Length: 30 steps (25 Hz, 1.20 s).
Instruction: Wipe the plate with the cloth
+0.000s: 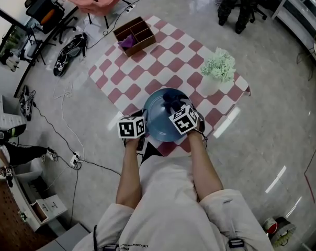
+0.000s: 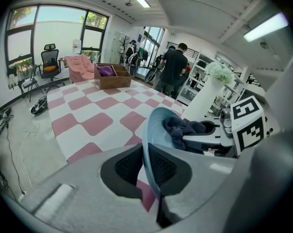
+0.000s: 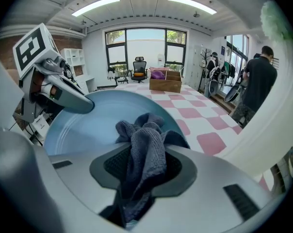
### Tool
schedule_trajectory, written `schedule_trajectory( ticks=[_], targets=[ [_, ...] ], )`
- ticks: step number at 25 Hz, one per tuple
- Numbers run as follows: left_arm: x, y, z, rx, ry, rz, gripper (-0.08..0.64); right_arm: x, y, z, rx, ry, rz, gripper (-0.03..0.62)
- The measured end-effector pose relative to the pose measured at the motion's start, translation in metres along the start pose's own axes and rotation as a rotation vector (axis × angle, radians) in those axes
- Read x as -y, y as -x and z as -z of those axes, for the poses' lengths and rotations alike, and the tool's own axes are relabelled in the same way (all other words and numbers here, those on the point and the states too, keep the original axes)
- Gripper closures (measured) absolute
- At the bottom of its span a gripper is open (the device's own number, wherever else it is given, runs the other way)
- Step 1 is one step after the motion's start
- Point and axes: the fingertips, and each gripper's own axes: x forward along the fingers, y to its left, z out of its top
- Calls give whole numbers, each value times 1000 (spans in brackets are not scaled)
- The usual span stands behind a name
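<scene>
Clamped on the rim, the left gripper fingers hold the pale blue plate tilted on edge, lower centre of the head view, above the checked bench. The right gripper fingers pinch the dark cloth, bunched against the plate's hollow face; that gripper is the nearer for wiping.

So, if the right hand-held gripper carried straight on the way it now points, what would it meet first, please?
Most likely the blue plate. The right hand-held gripper, shut on the grey cloth, points at the plate's inner face. The cloth looks to be touching it, though depth is unclear.
</scene>
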Motion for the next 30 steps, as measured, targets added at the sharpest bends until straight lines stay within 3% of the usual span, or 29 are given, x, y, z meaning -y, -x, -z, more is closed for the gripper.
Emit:
schedule_trajectory(
  ticks=[3,8,13,17,26,30],
  targets=[
    [0,-1,2,0,1,-5,534,1,2,14,-41,-17,-16,463],
    [-3,1,11,2,28,-12,534,-8,11,44,-173,-29,-116,465],
    [-5,3,15,20,57,-18,534,-34,23,61,-297,72,-224,468],
    [-6,5,20,30,82,-29,534,-56,28,68,-338,162,-290,468],
    [-10,10,30,71,162,-66,534,-124,28,56,-274,182,-526,468],
    [-17,7,38,64,188,-76,534,-136,11,27,-115,69,-555,468]
  ],
)
